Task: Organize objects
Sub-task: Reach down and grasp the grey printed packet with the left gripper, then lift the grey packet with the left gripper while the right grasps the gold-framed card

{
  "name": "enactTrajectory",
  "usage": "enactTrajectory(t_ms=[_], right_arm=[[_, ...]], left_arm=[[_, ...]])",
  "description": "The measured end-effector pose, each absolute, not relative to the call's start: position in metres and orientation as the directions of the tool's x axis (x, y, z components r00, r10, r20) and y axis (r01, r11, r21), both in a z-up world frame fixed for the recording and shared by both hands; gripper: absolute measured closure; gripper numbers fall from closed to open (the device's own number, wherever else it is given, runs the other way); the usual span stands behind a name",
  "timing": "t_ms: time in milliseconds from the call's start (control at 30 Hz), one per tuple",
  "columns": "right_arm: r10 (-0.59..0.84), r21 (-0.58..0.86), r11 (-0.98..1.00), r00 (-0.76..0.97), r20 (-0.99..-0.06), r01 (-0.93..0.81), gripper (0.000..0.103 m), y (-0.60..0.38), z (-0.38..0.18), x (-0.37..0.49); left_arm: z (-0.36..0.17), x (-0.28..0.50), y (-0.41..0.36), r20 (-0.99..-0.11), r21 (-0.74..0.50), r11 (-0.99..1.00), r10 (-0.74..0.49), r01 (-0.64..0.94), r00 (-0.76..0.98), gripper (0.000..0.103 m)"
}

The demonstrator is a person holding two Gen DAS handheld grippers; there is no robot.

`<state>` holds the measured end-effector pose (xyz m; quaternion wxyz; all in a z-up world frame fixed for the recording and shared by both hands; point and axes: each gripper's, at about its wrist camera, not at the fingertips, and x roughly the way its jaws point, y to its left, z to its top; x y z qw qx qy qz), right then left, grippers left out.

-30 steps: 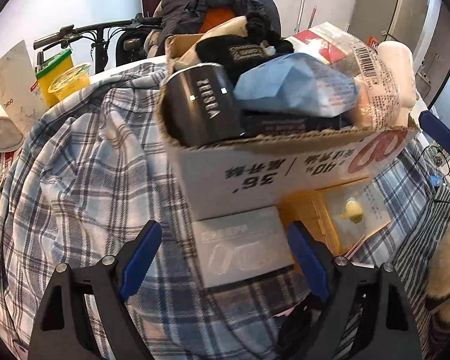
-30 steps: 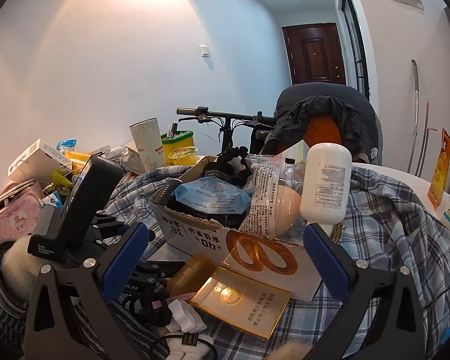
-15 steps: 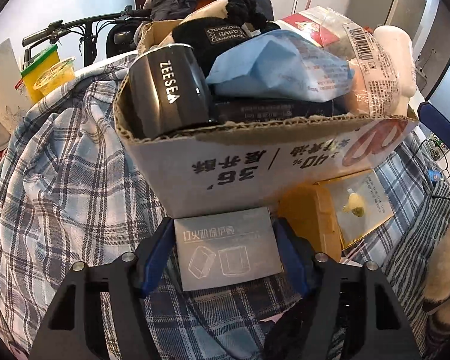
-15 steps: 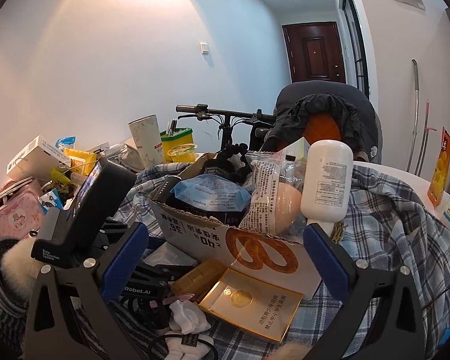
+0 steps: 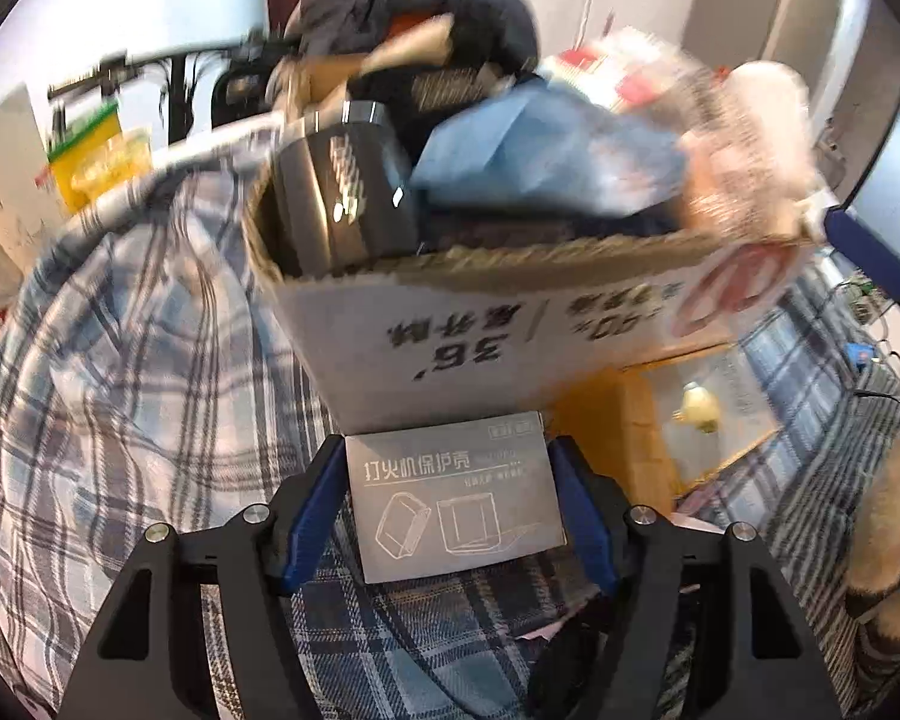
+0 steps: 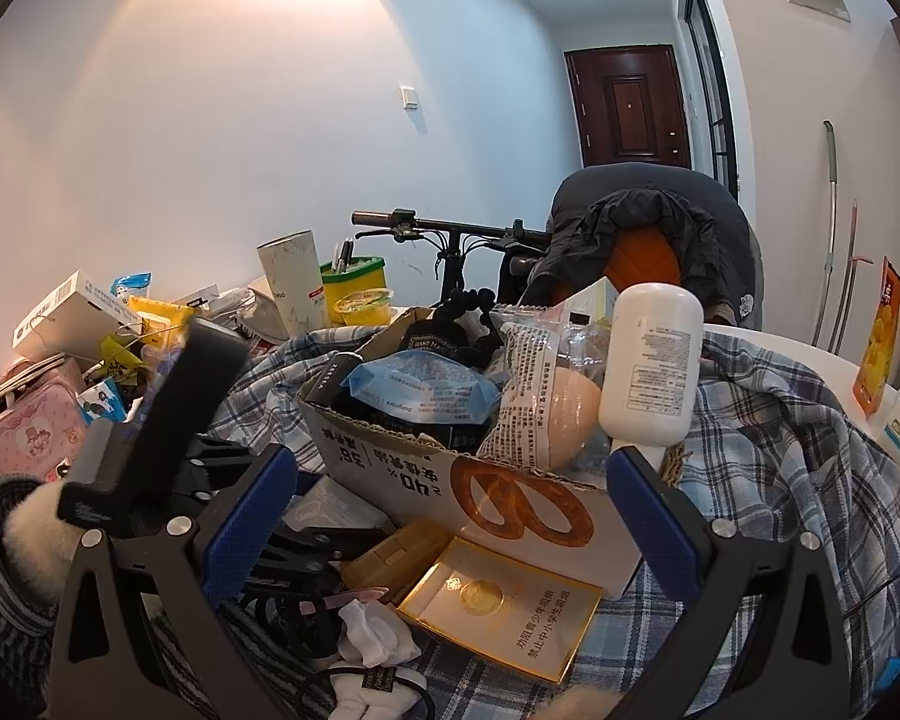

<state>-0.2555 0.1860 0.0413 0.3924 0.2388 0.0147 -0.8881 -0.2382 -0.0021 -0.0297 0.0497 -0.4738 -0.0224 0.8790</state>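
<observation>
My left gripper is shut on a small silver-grey box printed with Chinese text and line drawings, held just in front of the cardboard box. The cardboard box is stuffed with a black can, a blue packet and a white bottle. My right gripper is open and empty, in front of the same cardboard box. The left gripper shows at the right wrist view's lower left, the silver box partly hidden there.
A gold booklet box and an amber case lie beside the cardboard box on a plaid shirt. White gloves lie near. Clutter at left: pink pouch, white cup, yellow tub. A bicycle stands behind.
My left gripper moved forward around the silver box and closed on it, then lifted it a little; the view is now blurred with motion. My right gripper stayed open and still.
</observation>
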Motion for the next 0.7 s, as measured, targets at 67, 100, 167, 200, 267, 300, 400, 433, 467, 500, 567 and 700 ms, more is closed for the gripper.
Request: enactTrajectory(t_ms=[67, 100, 167, 200, 267, 300, 400, 433, 467, 500, 567, 700], right_arm=[[-0.691, 0.168, -0.692, -0.578, -0.433, 0.702, 0.000, 0.188, 0.042, -0.256], [-0.693, 0.174, -0.692, -0.577, -0.433, 0.700, 0.000, 0.190, 0.043, -0.257], [-0.693, 0.189, -0.693, -0.570, -0.442, 0.696, 0.000, 0.191, 0.044, -0.258], [-0.695, 0.201, -0.690, -0.558, -0.454, 0.695, 0.000, 0.192, 0.043, -0.259], [-0.697, 0.220, -0.684, -0.534, -0.478, 0.696, 0.000, 0.193, 0.041, -0.259], [-0.695, 0.221, -0.685, -0.531, -0.485, 0.695, 0.000, 0.195, 0.040, -0.259], [-0.683, 0.231, -0.693, -0.519, -0.514, 0.683, 0.000, 0.200, 0.034, -0.260], [-0.677, 0.243, -0.698, -0.511, -0.530, 0.674, 0.000, 0.200, 0.032, -0.261], [-0.673, 0.256, -0.700, -0.497, -0.548, 0.667, 0.000, 0.200, 0.028, -0.263], [-0.668, 0.265, -0.702, -0.482, -0.567, 0.660, 0.000, 0.199, 0.025, -0.264], [-0.635, 0.270, -0.723, -0.457, -0.623, 0.636, 0.000, 0.195, 0.013, -0.269], [-0.539, 0.244, -0.777, -0.412, -0.734, 0.581, 0.000, 0.181, -0.012, -0.281]], left_arm=[[-0.018, -0.226, -0.002, -0.781, -0.097, -0.991, 0.135, -0.095, -0.610, 0.034], [-0.013, -0.221, -0.002, -0.756, -0.100, -0.990, 0.143, -0.102, -0.639, 0.034], [-0.003, -0.214, -0.007, -0.708, -0.123, -0.986, 0.169, -0.117, -0.685, 0.035], [0.002, -0.210, -0.010, -0.683, -0.142, -0.982, 0.187, -0.123, -0.706, 0.035], [0.007, -0.207, -0.015, -0.655, -0.166, -0.978, 0.203, -0.123, -0.728, 0.036], [0.011, -0.207, -0.017, -0.645, -0.175, -0.977, 0.206, -0.121, -0.736, 0.036], [0.017, -0.206, -0.021, -0.626, -0.193, -0.974, 0.214, -0.117, -0.749, 0.036], [0.019, -0.205, -0.021, -0.620, -0.195, -0.974, 0.214, -0.116, -0.755, 0.036], [0.021, -0.204, -0.022, -0.615, -0.196, -0.973, 0.216, -0.119, -0.758, 0.036], [0.023, -0.202, -0.022, -0.608, -0.197, -0.973, 0.218, -0.122, -0.763, 0.036], [0.027, -0.195, -0.020, -0.588, -0.195, -0.972, 0.222, -0.130, -0.778, 0.036], [0.034, -0.187, -0.024, -0.533, -0.203, -0.968, 0.236, -0.147, -0.812, 0.036]])
